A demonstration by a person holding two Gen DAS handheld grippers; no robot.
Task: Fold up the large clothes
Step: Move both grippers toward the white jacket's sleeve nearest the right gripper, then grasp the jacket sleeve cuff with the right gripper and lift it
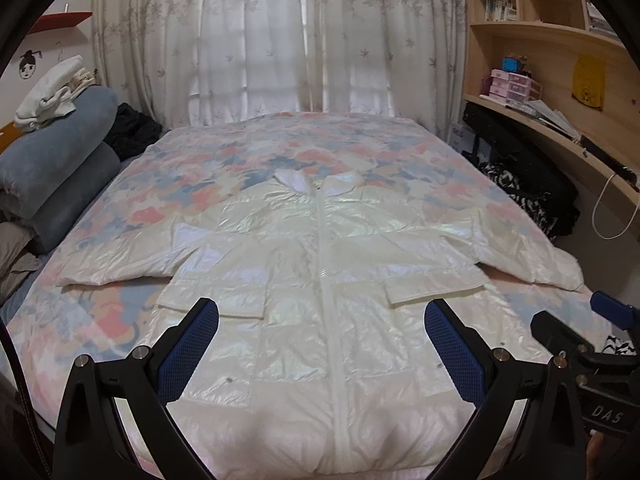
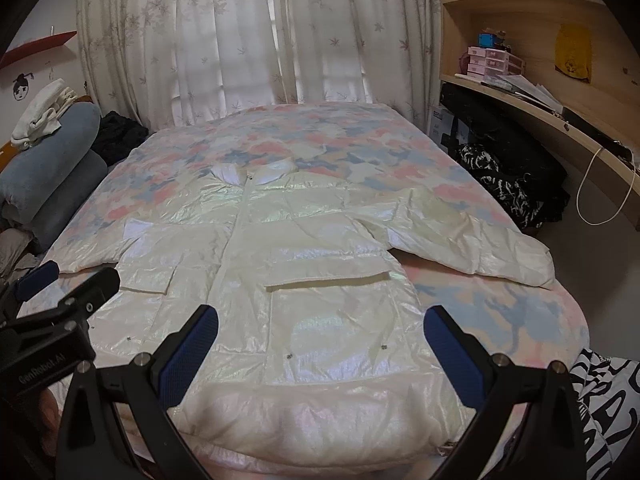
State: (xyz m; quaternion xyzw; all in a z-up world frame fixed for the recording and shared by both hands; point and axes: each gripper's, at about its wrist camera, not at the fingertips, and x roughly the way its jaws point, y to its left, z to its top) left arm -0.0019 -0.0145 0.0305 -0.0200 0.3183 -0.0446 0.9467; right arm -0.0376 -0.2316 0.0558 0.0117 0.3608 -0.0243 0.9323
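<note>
Item count: one jacket point(image 1: 320, 280), one bed point(image 1: 100, 320), two grippers. Two flap pockets and two sleeves are visible on the jacket.

Location: the jacket lies flat, front side up, on the bed's patterned cover, occupying the near and middle part of the cover.

Orientation: the long axis runs near to far. The hem is at the near edge of the bed; the collar point(image 1: 316, 180) is at the far end, toward the curtain point(image 1: 280, 40). The closed zip line follows this axis. The sleeves extend outward and slightly nearward, one left, one right; the right sleeve reaches the right edge of the bed.

Appearance: white to cream, glossy, iridescent, quilted in horizontal panels, with fine creases.

Left gripper point(image 1: 320, 356): fingers apart, clamped on nothing, positioned over the hem area astride the zip line. Contact with the fabric cannot be determined.

Right gripper point(image 2: 320, 356): fingers apart, clamped on nothing, over the right half of the hem, near the right pocket point(image 2: 328, 280).
</note>
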